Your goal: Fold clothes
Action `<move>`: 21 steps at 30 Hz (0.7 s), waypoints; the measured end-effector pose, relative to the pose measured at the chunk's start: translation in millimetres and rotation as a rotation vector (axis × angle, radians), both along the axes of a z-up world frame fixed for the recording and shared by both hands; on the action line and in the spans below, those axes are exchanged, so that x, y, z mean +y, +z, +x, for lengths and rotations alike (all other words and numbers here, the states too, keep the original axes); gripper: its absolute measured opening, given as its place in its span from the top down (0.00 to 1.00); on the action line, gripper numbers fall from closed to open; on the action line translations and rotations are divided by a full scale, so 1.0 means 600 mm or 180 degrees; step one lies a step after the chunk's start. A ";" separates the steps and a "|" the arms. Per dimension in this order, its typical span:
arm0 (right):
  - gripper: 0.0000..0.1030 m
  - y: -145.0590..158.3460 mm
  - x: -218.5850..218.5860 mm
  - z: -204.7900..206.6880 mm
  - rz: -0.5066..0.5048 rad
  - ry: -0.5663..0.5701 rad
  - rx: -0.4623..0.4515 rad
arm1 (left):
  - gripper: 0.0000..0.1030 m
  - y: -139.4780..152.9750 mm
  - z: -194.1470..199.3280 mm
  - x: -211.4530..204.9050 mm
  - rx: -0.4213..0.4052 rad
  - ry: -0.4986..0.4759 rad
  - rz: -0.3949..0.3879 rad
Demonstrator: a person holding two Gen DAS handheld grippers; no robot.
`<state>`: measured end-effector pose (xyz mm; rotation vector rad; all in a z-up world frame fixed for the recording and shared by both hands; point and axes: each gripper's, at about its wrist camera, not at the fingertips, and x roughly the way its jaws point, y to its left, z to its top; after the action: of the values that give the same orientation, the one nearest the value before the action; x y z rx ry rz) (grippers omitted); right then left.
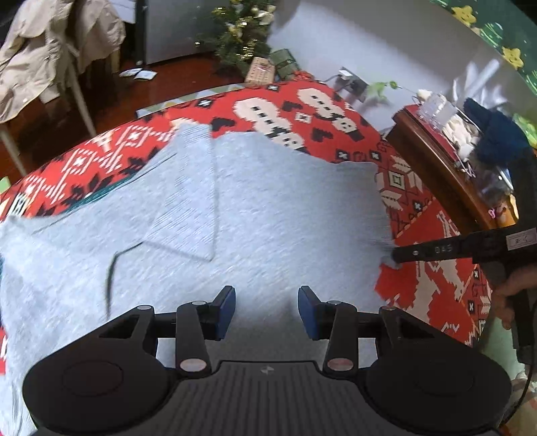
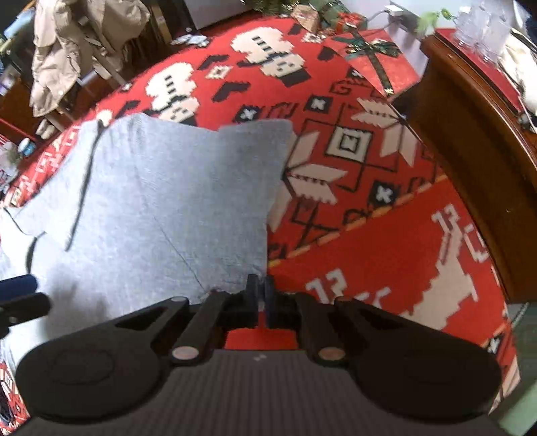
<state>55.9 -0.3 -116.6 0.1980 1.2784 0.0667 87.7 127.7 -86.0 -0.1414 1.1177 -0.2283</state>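
A light grey garment [image 1: 268, 218] lies spread flat on a red patterned tablecloth [image 1: 302, 110], with a folded sleeve across its middle. My left gripper [image 1: 265, 298] hovers over the garment's near part, open, with nothing between its blue pads. My right gripper [image 1: 396, 256] reaches in from the right, held by a hand [image 1: 513, 291], and its tip pinches the garment's right edge. In the right wrist view the right gripper [image 2: 261, 288] is shut at the near right corner of the garment [image 2: 167, 201]. One of my left gripper's fingers [image 2: 16, 283] shows at the left edge.
A dark wooden side table [image 1: 436, 167] with glassware [image 1: 436, 110] and a blue woolly item stands close on the right. A chair draped with a beige coat [image 1: 50, 50] is at far left. A Christmas tree [image 1: 241, 30] and wrapped gifts [image 1: 261, 70] sit beyond the table.
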 end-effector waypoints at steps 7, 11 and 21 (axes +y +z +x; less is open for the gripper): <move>0.87 0.036 -0.015 0.012 -0.0117 -0.0083 -0.0145 | 0.60 0.002 -0.037 0.066 0.0001 0.0311 0.0050; 0.85 0.074 0.009 0.065 -0.0080 0.0268 -0.0469 | 0.60 0.003 -0.053 0.114 -0.0002 0.0536 0.0135; 0.78 0.035 0.134 0.274 0.0112 0.1103 -0.0690 | 0.60 0.004 -0.084 0.247 0.0039 0.1199 0.0404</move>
<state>220.3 80.0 -95.9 -0.0033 1.0840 0.3978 37.3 276.0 -83.3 -0.2370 1.0926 0.1794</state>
